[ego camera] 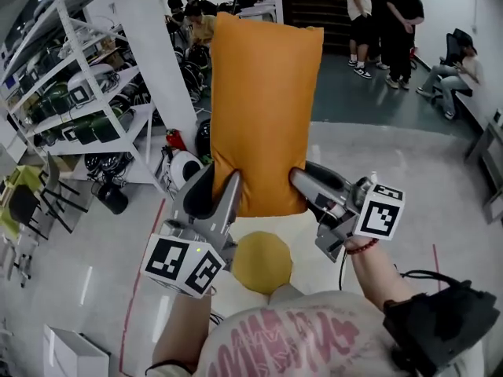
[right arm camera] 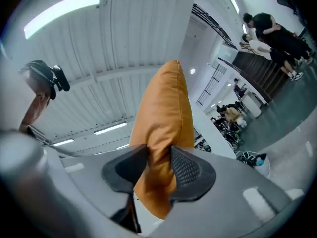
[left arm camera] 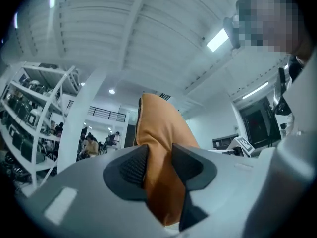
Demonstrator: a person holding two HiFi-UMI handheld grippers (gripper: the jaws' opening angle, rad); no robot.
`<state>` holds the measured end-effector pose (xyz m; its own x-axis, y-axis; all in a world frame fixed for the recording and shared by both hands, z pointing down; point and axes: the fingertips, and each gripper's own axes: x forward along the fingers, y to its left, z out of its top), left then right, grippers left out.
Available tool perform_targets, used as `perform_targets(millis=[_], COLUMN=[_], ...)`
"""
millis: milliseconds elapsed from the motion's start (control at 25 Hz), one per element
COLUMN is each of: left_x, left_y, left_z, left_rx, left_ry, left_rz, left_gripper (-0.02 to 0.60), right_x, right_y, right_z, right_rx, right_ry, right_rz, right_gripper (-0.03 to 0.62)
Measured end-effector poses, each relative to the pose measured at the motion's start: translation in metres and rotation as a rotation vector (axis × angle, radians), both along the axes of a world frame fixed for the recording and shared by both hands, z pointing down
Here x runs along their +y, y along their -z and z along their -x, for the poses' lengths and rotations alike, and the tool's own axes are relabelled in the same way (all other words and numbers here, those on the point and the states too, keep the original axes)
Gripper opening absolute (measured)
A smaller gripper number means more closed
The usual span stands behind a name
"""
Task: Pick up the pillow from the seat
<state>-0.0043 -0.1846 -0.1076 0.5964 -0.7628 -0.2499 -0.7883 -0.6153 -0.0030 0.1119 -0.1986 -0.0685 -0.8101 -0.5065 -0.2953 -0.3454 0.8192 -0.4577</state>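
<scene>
Left tool (ego camera: 222,185): held up, clamped on lower-left corner of orange rectangular fabric pillow (ego camera: 263,108).
Right tool (ego camera: 302,181): held up, clamped on lower-right corner.

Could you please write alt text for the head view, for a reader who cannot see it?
An orange pillow is held upright above a yellow seat, its bottom corners clamped by the left tool and right tool.

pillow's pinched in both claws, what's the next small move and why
Probably move both claws together to one side, carrying the pillow off from above the seat. The left claw and the right claw each pinch a bottom corner. The pillow stands upright and looks lifted clear of the yellow seat below, so the pickup seems done.
</scene>
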Motion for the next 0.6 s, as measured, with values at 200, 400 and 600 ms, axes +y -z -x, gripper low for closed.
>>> perform_targets(millis=[200, 400, 600], left_x=[0.033, 0.054, 0.069], left_y=[0.033, 0.048, 0.063], left_z=[-0.009, -0.021, -0.026], left_rx=[-0.013, 0.015, 0.014], left_ry=[-0.002, -0.029, -0.03], left_rz=[-0.12, -0.182, -0.249], left_gripper=[0.166, 0.166, 0.167], right_x=[0.027, 0.048, 0.06], right_y=[0.036, 0.058, 0.074], right_z=[-0.008, -0.023, -0.028], right_rx=[0.017, 0.019, 0.025], right_ry=[0.025, 0.013, 0.006], right_rz=[-0.123, -0.218, -0.283], right_gripper=[0.154, 0.157, 0.16])
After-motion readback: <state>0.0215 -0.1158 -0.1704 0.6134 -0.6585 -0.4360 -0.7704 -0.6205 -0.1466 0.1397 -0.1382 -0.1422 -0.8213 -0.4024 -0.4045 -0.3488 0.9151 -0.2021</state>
